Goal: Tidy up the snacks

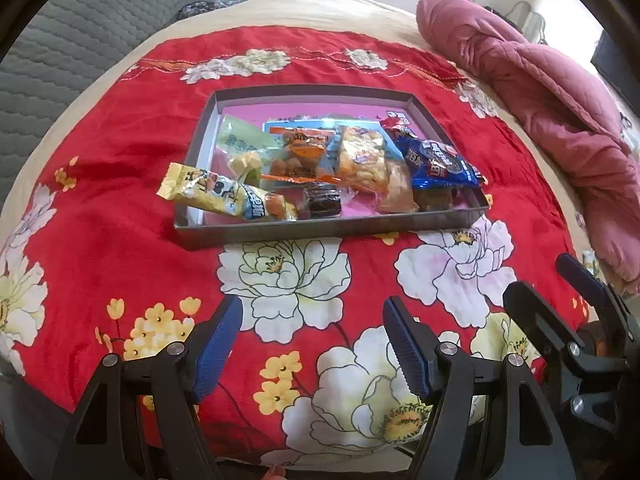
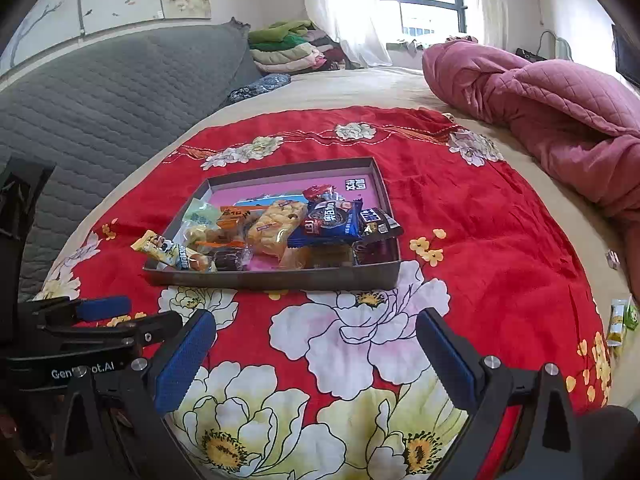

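Observation:
A grey shallow box [image 1: 320, 229] [image 2: 272, 278] sits on a red floral cloth and holds several wrapped snacks. A yellow packet [image 1: 224, 194] [image 2: 168, 254] hangs over its front left corner. A blue cookie pack [image 1: 438, 164] [image 2: 332, 222], a puffed rice bar [image 1: 362, 160] [image 2: 274, 226] and an orange pack [image 1: 300, 152] lie inside. My left gripper [image 1: 314, 344] is open and empty, near the cloth's front edge. My right gripper [image 2: 316, 354] is open and empty, to the right of the left one. The right gripper [image 1: 568, 292] also shows in the left wrist view.
The red floral cloth [image 1: 120, 168] [image 2: 480, 220] covers a bed. A pink quilt [image 1: 552, 92] [image 2: 560, 96] lies bunched at the right. A grey padded headboard [image 2: 100, 100] stands at the left. Folded clothes [image 2: 288, 48] are stacked behind. Small packets [image 2: 618, 320] lie at the cloth's right edge.

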Demonstrator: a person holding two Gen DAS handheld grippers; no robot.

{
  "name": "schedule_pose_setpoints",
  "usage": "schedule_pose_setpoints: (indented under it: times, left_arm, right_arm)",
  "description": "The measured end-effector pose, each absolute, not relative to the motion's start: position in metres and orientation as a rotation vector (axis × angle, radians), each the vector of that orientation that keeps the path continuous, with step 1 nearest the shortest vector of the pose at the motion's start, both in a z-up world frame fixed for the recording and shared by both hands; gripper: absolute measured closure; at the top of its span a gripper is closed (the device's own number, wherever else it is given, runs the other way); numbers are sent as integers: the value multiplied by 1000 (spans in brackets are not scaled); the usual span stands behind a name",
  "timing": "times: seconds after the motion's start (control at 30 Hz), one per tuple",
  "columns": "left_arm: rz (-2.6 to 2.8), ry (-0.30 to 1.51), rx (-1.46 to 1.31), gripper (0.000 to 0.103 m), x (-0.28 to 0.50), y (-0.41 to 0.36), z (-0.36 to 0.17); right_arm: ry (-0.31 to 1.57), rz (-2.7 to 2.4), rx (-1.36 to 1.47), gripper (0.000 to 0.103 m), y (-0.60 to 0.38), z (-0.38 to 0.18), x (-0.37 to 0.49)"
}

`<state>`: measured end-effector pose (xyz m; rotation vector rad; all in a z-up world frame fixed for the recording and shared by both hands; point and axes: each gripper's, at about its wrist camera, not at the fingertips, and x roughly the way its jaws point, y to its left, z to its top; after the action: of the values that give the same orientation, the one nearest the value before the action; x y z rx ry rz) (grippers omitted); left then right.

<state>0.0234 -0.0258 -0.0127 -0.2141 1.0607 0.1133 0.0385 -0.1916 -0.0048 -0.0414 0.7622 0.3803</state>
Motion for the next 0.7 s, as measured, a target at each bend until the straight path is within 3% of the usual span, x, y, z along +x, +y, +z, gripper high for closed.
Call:
schedule_pose_setpoints:
  times: [0.7]
  left_arm:
    - [127, 1075, -207, 29, 24, -25, -17]
  right_arm:
    - [775, 351, -35, 2, -196, -8, 42]
